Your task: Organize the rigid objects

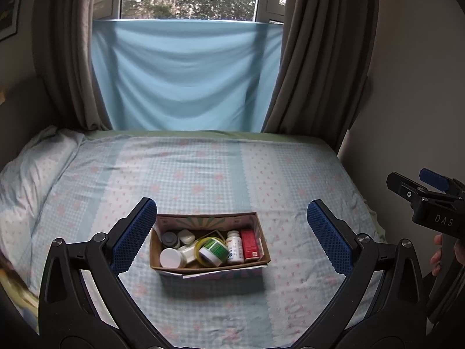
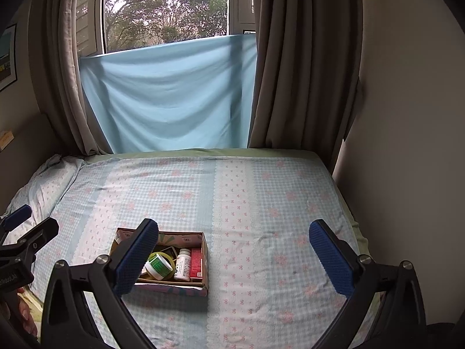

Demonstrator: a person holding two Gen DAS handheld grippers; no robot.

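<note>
Left wrist view: the left gripper (image 1: 231, 232) hangs spread wide and empty over a checked bedsheet (image 1: 203, 174), framing a cardboard box (image 1: 209, 267) at six o'clock. Packed inside are a white-capped jar (image 1: 172, 257), a green-labelled tub (image 1: 214, 251), a white pill bottle (image 1: 234, 247) and a red carton (image 1: 250, 244), crowded and leaning on one another. The right gripper (image 1: 427, 186) waits at three o'clock; whether its fingers are parted cannot be told.

Right wrist view: the right gripper (image 2: 232, 254) is likewise wide and empty, the box (image 2: 200, 288) at seven o'clock behind its left finger (image 2: 136, 258). Likely hazards: a pad nudging neighbours, a round jar slipping free, or the light box sliding on soft bedding.
</note>
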